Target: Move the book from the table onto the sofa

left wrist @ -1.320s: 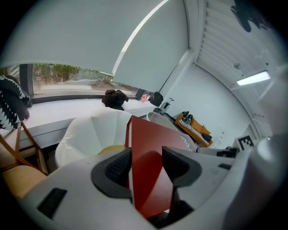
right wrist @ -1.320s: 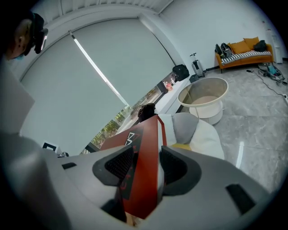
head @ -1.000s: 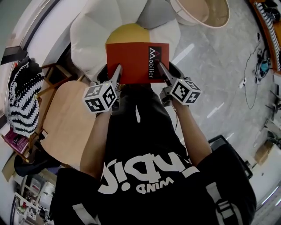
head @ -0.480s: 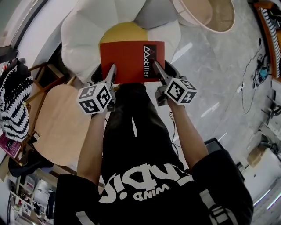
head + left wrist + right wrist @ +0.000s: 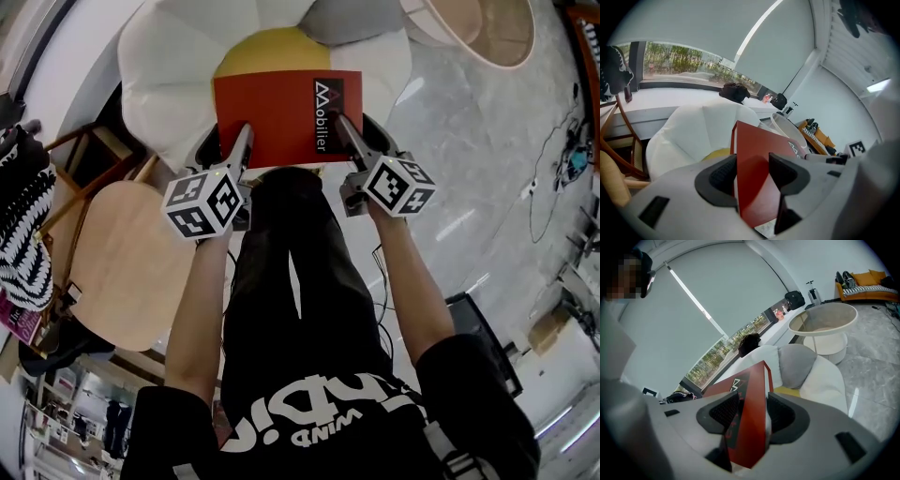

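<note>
Currently the red book [image 5: 281, 117] is off the table and held out flat over the front of the white sofa [image 5: 164, 66], with its far edge above the yellow seat cushion [image 5: 258, 52]. It appears to hang clear of the cushion, though the head view cannot settle that. The left gripper [image 5: 752, 171] has its jaws clamped on the book's near left edge. The right gripper [image 5: 752, 411] pinches the near right edge in the same way, cover on one pad and back on the other.

The main risk, as I judge it, is the hold itself. Both grips sit on the near edge only, so the whole length of the book sticks out unsupported and could sag or slip on its smooth cover. If one pair of jaws opens ahead of the other, the book would likely swing on the remaining pinch and fall crooked. Letting go from too high is another hazard (the yellow cushion looks domed), since the book might slide forward off the seat to the floor. The grey cushion [image 5: 352, 17] behind leaves little depth, so setting it too far back could leave it propped and tilted.
</note>
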`<state>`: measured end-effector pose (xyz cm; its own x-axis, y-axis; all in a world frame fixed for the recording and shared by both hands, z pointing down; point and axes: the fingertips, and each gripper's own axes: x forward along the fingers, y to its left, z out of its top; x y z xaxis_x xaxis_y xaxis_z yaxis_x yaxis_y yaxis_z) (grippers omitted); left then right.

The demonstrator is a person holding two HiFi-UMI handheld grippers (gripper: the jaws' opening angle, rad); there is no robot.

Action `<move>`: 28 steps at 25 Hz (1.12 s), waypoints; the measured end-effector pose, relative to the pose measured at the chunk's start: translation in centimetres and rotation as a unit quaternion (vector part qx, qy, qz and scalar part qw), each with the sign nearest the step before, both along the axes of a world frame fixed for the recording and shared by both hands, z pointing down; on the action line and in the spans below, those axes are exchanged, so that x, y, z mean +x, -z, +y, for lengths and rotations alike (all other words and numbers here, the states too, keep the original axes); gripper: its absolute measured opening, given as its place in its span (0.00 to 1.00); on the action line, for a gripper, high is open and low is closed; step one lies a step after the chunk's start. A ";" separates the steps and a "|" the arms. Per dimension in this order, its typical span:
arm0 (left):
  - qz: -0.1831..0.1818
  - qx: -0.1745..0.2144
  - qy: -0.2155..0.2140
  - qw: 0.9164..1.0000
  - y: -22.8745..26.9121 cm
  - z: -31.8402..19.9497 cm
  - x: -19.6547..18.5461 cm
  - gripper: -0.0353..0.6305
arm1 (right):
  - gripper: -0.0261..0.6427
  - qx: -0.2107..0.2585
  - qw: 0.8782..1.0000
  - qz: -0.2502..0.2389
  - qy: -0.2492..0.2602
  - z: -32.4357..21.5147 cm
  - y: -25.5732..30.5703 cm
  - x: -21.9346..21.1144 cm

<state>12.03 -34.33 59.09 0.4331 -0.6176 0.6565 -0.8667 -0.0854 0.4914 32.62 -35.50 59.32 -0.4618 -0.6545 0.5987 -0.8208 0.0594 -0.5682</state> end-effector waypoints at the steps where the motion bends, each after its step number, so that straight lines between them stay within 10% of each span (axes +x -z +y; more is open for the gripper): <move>1: 0.000 -0.001 0.001 1.000 -0.8 -0.1 -0.1 0.39 | 0.33 -0.001 1.000 0.000 0.001 -0.2 -0.8 -0.1; 28: 0.010 -0.020 0.031 0.999 -22.6 -1.5 -1.1 0.39 | 0.33 -0.025 0.999 0.009 0.033 -2.9 -22.2 -1.2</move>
